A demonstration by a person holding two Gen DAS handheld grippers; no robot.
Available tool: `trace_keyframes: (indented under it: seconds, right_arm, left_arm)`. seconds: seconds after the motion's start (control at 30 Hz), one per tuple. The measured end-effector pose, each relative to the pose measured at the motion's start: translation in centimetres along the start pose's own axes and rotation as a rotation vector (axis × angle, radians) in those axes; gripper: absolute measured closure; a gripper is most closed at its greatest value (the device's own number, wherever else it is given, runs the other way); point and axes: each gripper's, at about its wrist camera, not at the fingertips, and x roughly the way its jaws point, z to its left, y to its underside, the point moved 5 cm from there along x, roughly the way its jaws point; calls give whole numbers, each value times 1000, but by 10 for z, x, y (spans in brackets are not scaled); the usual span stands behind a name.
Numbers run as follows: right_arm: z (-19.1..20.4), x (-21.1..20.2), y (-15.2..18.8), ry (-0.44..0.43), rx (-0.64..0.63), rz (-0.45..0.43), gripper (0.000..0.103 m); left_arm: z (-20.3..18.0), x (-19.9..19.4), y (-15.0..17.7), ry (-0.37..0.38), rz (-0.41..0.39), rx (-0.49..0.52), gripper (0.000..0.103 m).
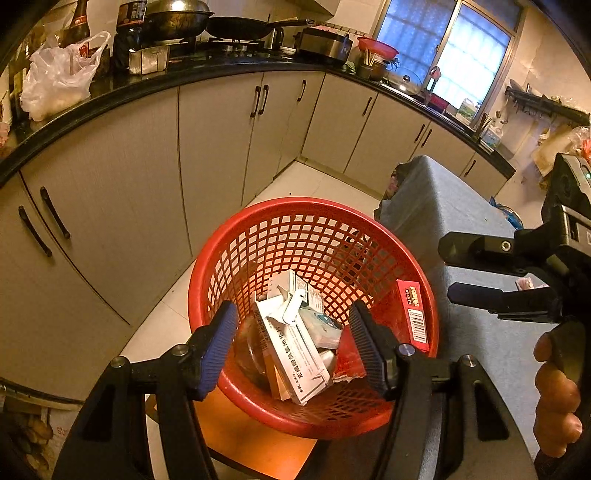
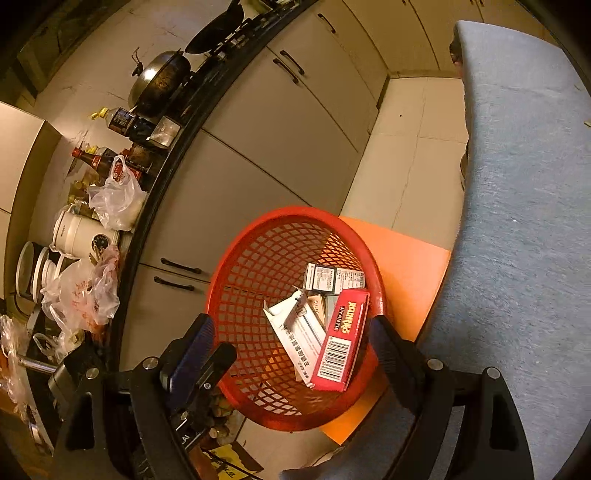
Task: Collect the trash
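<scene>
Both grippers hung over a red basket (image 1: 280, 236), jaws apart, nothing between the pads

- Left gripper (image 1: 293, 350): aimed down into the basket mouth, blue ribbed pads either side of the pile, clear of every carton
- Right gripper (image 2: 286, 354): likewise spread over the basket, seen from the side in the left view with a hand (image 1: 556, 391) on its grip
- Basket: stood on an orange board (image 2: 399, 258) on the pale tiled floor (image 2: 413, 147), just beside the grey-clothed table (image 2: 524, 184)
- Trash inside: a long white box (image 1: 295, 354) with its flap torn open, tilted across the middle; a red box (image 2: 341, 343) with a barcode, leaning against the wall nearest the table; a small dark-labelled carton (image 2: 325, 278) deeper in, toward the far wall; further small cartons under these, too jumbled to tell apart
- A scrap of red wrapper (image 1: 349, 360) lay at the bottom by the white box
- Beyond: beige cabinets (image 1: 122, 206) with dark handles under a black counter, a wok (image 1: 177, 18) and bottles up there, and a white plastic bag (image 1: 55, 79) slumped at the counter's edge
</scene>
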Motion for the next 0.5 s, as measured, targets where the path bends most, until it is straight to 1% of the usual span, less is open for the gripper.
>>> trace_keyframes:
  seconds: [0.43,0.5]
  right_arm:
    - [-8,-22,16,34,-25,-20,12]
    - [-10,-27,19,36,-27,-26,12]
  left_arm:
    - [-6,-13,11,-51,-18,-1,34]
    - [-8,-16,13,-62,-22,3,32]
